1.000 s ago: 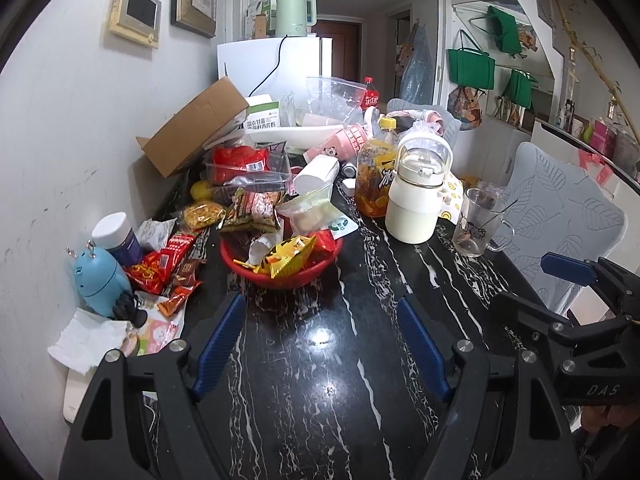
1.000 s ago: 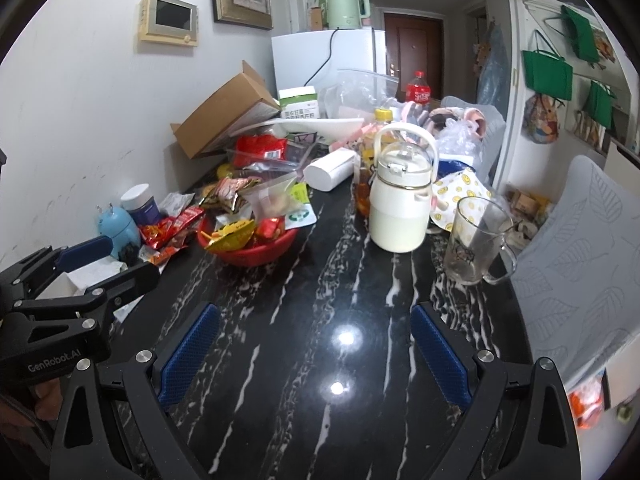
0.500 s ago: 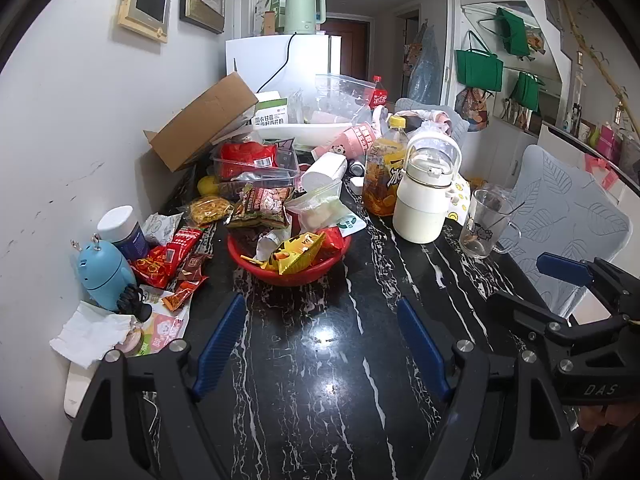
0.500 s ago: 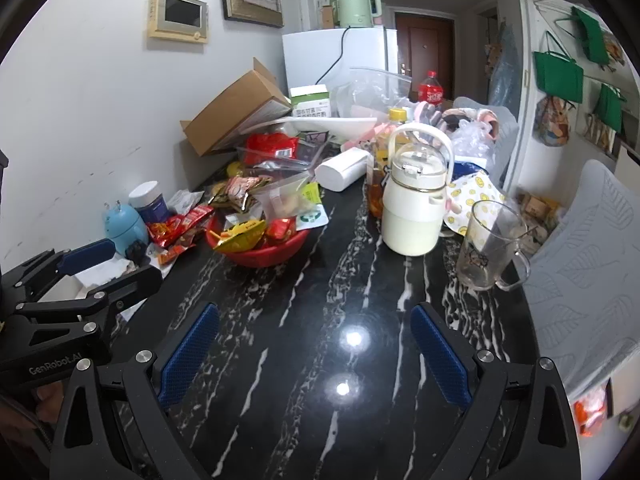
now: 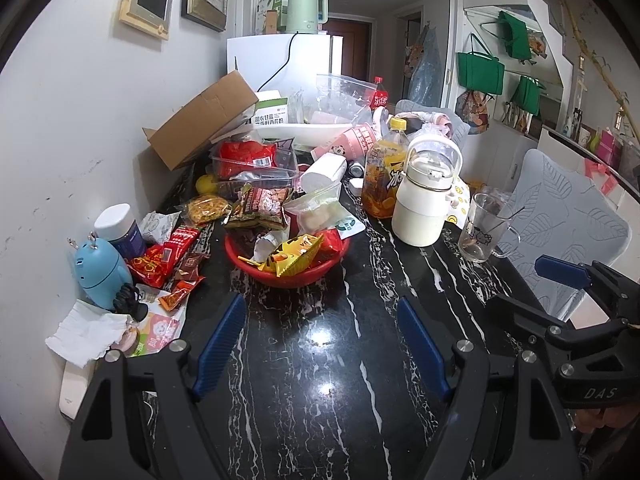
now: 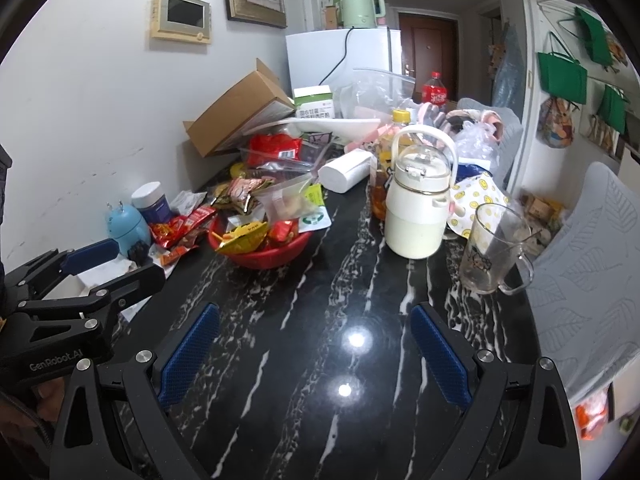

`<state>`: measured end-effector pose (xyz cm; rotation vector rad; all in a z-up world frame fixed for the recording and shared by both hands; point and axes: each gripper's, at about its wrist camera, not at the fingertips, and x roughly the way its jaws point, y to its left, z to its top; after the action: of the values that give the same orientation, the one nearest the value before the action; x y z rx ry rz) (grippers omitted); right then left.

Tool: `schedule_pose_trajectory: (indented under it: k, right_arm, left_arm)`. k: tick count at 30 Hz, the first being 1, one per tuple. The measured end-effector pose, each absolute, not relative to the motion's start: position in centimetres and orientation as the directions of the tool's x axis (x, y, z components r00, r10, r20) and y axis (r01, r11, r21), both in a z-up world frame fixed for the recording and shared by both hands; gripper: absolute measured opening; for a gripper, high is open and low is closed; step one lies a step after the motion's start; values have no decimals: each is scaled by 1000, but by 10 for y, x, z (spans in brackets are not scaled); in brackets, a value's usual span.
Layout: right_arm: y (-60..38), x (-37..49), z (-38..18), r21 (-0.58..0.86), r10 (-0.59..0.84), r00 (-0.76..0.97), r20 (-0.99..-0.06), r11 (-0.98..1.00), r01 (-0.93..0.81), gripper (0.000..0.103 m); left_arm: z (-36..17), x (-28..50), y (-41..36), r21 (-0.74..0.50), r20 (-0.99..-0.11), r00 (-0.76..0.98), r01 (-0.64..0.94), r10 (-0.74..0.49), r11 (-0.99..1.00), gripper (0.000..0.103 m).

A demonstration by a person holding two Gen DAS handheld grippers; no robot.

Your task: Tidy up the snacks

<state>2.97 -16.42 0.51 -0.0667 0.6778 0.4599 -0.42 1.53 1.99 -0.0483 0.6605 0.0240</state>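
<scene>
The snack packets are light, crinkly foil and plastic pouches; I judge them slippery and easily crushed, so a pinch on a flat sealed edge or corner should hold better than a squeeze on the puffed middle. They lie in two groups on the black marble surface: one heap fills the red bowl, led by a yellow packet, and at least four red and brown packets lie loose just left of the bowl, beside the blue gadget at the wall.

There is one red bowl, one white jug, one glass mug, one orange drink bottle and one cardboard box.

The left tool and the right tool are both released, jaws wide over bare surface, grasping nothing, well short of the bowl.
</scene>
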Motion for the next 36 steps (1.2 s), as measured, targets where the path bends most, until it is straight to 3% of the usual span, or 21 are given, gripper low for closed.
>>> schedule_pose_trajectory:
  k: [36]
  right_arm:
    - [-165,30,-3,81,340,681,-649,920,-382,98]
  left_arm:
    - [13,-2,13,9,-628,778,-6,11,1000,78]
